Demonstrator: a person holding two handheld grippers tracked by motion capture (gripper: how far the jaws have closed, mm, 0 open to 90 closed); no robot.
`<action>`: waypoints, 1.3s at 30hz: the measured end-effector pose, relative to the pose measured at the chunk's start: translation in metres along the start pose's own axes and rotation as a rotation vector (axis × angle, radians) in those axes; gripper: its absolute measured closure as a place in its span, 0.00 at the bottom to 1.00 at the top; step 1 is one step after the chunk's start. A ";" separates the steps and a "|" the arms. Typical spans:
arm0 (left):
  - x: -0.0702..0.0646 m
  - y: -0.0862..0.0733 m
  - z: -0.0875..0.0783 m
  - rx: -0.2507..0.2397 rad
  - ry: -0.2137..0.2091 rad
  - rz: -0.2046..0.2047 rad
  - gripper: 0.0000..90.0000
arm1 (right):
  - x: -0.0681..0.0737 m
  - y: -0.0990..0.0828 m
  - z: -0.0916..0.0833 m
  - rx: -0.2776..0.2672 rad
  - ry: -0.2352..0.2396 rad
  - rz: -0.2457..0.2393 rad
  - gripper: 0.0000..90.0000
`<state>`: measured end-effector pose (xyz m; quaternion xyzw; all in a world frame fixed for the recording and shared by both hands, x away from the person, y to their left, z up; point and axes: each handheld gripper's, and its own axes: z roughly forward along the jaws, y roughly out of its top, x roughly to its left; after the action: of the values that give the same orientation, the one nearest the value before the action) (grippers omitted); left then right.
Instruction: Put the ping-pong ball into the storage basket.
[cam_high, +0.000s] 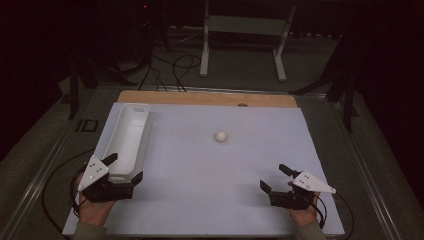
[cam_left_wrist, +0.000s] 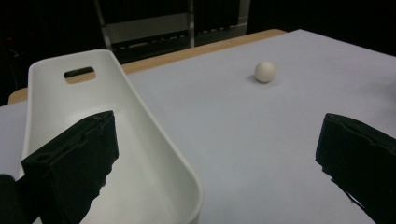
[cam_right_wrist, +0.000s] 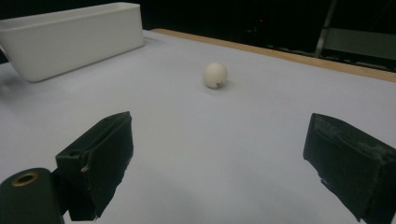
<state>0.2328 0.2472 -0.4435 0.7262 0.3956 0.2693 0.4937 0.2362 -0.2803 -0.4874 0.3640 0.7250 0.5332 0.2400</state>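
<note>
A small white ball (cam_high: 221, 136) lies alone near the middle of the pale table sheet; I also see the ball (cam_left_wrist: 265, 72) in the left gripper view and the ball (cam_right_wrist: 215, 75) in the right gripper view. A long white bin (cam_high: 127, 135) stands along the left side, empty inside. My left gripper (cam_high: 126, 167) hangs open at the bin's near end, one jaw over the bin (cam_left_wrist: 116, 121). Near the front right my right gripper (cam_high: 274, 179) is open, nothing between its jaws, pointed toward the ball.
The pale sheet (cam_high: 210, 170) covers a wooden tabletop whose bare strip (cam_high: 200, 97) shows at the far edge. Beyond it stand a white metal frame (cam_high: 240, 30) and cables on the floor (cam_high: 170, 70). Dark surroundings on both sides.
</note>
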 end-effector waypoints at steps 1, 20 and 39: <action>-0.001 0.002 0.001 0.000 0.001 0.002 0.00 | 0.000 0.000 0.001 0.005 -0.001 -0.004 0.09; -0.013 0.035 0.028 0.019 -0.014 0.050 0.00 | 0.001 0.000 0.002 0.007 0.003 -0.007 0.09; -0.028 0.061 0.064 0.105 -0.060 0.112 0.00 | 0.002 0.000 0.001 0.014 -0.008 -0.005 0.08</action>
<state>0.2862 0.1791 -0.4100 0.7796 0.3530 0.2534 0.4509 0.2360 -0.2779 -0.4873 0.3661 0.7286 0.5261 0.2414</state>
